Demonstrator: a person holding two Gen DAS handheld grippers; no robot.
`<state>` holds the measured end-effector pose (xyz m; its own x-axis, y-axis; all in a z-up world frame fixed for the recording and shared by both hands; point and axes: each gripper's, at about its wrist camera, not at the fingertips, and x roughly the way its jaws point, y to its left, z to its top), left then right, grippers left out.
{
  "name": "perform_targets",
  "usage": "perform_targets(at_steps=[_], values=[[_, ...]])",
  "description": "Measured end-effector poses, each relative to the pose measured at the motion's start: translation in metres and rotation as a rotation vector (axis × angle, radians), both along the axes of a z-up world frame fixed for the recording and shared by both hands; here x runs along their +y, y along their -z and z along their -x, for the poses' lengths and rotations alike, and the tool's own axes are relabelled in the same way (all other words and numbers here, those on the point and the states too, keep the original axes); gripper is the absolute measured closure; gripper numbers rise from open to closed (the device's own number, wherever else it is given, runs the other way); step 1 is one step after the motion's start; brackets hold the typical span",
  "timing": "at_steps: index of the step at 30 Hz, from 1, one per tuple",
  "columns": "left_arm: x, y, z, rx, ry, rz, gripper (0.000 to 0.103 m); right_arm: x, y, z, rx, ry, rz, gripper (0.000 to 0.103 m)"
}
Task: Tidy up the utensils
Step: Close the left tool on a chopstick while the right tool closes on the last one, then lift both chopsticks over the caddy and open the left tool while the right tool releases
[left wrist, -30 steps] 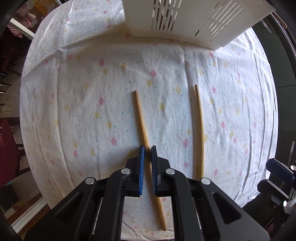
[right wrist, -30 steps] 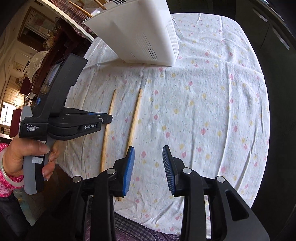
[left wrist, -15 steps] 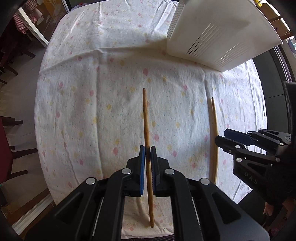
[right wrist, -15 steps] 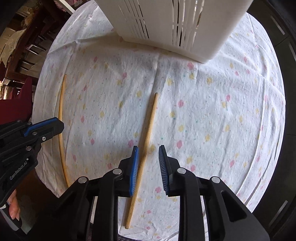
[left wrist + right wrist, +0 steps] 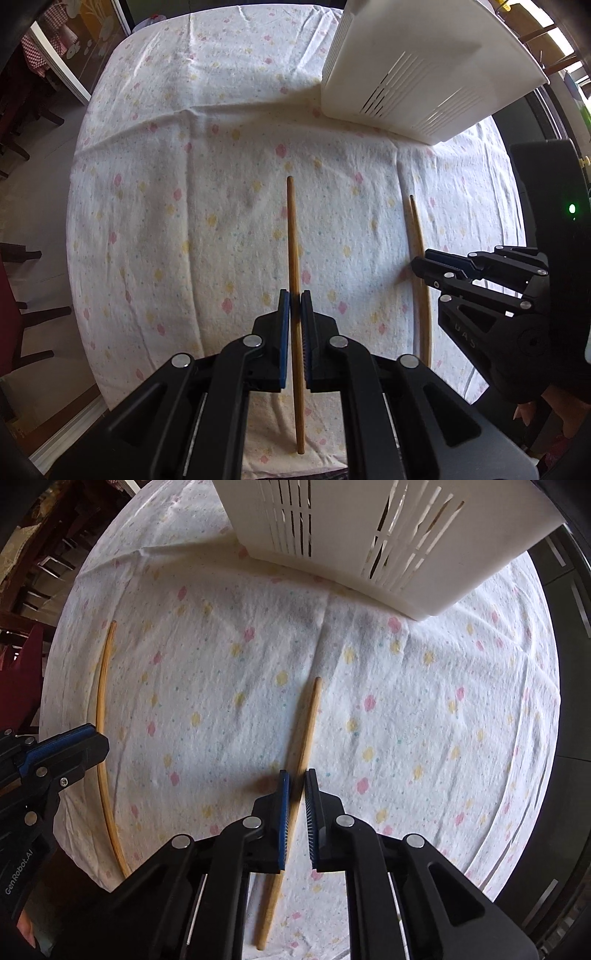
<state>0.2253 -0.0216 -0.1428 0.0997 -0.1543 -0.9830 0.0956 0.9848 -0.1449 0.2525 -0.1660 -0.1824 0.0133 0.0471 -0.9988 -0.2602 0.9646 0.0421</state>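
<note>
Two wooden chopsticks lie lengthwise on a flowered tablecloth (image 5: 177, 192). My left gripper (image 5: 295, 300) is shut on the left chopstick (image 5: 291, 229), gripping it past its middle so that a short tail sticks out towards me. To its right, the second chopstick (image 5: 416, 229) runs under my right gripper (image 5: 421, 260). In the right wrist view, my right gripper (image 5: 297, 775) points straight down. Its jaws are closing on that chopstick (image 5: 308, 723) and the pads meet it near its middle. The left chopstick (image 5: 100, 701) and left gripper (image 5: 94, 744) show at the left edge.
A white slotted plastic basket (image 5: 424, 74) stands tilted at the far side of the table; some utensils show through its slots (image 5: 376, 557). Dark chairs (image 5: 22, 314) stand beyond the table's left edge. A hand (image 5: 532, 413) holds the right tool.
My right gripper swung over the second chopstick, came down and closed on it. My left gripper, still gripping its chopstick, shifted away from the basket and the stick straightened in view.
</note>
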Motion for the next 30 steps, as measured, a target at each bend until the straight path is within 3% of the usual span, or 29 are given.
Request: perform_targets(at_steps=[5, 12, 15, 24, 30], values=[[-0.012, -0.011, 0.004, -0.039, 0.023, 0.007, 0.097, -0.018, -0.02, 0.01, -0.059, 0.033, -0.145, 0.096], [-0.021, -0.053, 0.02, -0.13, 0.062, 0.052, 0.097, -0.059, -0.078, 0.053, -0.245, 0.048, -0.307, 0.096], [-0.032, -0.078, 0.027, -0.172, 0.083, 0.095, 0.097, -0.077, -0.103, 0.072, -0.318, 0.051, -0.363, 0.096], [-0.057, -0.171, 0.035, -0.42, 0.136, 0.095, 0.097, -0.126, -0.188, 0.097, -0.516, 0.075, -0.477, 0.096], [-0.069, -0.23, 0.016, -0.552, 0.12, 0.099, 0.097, -0.141, -0.218, 0.104, -0.582, 0.077, -0.491, 0.096]])
